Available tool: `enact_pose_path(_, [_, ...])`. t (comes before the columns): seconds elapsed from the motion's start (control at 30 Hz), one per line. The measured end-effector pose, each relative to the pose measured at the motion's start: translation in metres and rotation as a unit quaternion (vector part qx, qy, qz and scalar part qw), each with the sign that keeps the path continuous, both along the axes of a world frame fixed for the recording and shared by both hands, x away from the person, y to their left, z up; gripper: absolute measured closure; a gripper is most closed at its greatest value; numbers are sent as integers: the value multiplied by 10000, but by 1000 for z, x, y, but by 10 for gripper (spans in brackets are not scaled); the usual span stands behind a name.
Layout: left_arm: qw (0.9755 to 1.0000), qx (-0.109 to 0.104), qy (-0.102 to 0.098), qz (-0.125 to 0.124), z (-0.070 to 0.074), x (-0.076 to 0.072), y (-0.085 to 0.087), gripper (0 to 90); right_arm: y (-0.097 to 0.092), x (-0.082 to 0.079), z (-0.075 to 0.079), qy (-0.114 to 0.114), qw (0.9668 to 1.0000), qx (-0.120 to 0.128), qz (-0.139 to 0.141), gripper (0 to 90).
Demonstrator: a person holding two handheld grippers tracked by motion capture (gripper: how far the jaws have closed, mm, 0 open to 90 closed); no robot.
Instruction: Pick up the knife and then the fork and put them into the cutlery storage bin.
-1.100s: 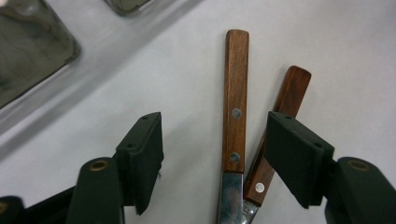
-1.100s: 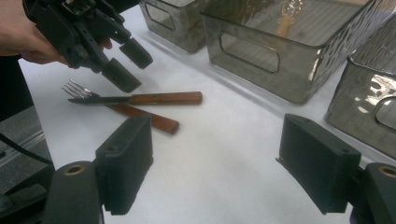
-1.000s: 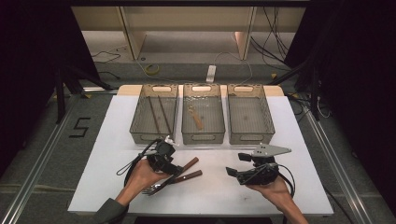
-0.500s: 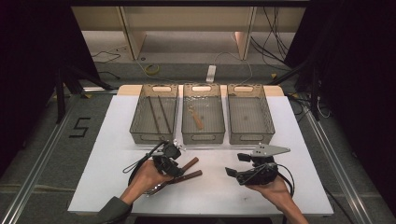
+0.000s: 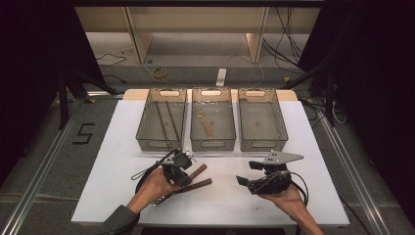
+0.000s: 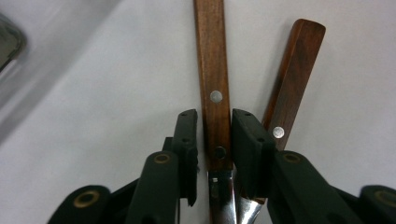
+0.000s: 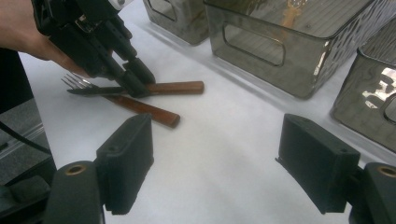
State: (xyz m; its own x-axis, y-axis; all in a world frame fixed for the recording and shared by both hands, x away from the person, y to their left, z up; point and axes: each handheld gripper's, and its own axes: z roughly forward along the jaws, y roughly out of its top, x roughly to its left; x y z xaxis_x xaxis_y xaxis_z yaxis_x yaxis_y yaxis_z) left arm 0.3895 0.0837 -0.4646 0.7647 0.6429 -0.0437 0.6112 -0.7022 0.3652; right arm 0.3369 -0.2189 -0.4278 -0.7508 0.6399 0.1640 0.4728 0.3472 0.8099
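Two wooden-handled pieces of cutlery lie crossed on the white table. One handle (image 5: 198, 171) (image 6: 212, 70) (image 7: 177, 87) sits between the jaws of my left gripper (image 5: 180, 177) (image 6: 215, 140), near where wood meets metal. The jaws have just been closing, and both pads now sit against the handle's sides. The second handle (image 5: 201, 184) (image 6: 294, 70) (image 7: 147, 109) lies just outside the right jaw. Fork tines (image 7: 72, 80) stick out behind that gripper. My right gripper (image 5: 243, 180) (image 7: 215, 158) rests at the front right, open with nothing between its jaws.
Three clear bins stand in a row at the back. The left bin (image 5: 147, 122) holds two dark sticks, the middle bin (image 5: 195, 142) (image 7: 261, 42) a small wooden utensil, and the right bin (image 5: 281, 125) nothing. A cable loops behind the left hand.
The left gripper has shifted slightly right over the cutlery, and its jaws have narrowed around one handle. The right gripper has stayed put.
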Motion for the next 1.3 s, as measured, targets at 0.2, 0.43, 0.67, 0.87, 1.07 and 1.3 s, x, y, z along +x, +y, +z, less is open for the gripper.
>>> enact_pose_path(0.2, [10000,14,-57,-27,0,-1,0,743,0,0,1,-5,10000,-6,-11,271])
enact_pose_path(0.43, [9998,7,-106,-178,1,-3,1,762,0,0,1,-28,10000,17,-19,275])
enact_pose_path(0.67, [9993,-255,-187,-200,13,-4,5,764,-1,0,1,-19,10000,57,-12,276])
enact_pose_path(0.87, [9986,-440,-218,-176,21,-7,8,764,0,0,1,-4,10000,57,-2,276])
enact_pose_path(1.07, [9962,-797,-272,-207,34,-14,8,763,5,0,1,24,10000,93,-3,280])
enact_pose_path(1.3, [9901,-1343,-370,-141,44,-19,9,763,17,2,2,247,9989,400,39,307])
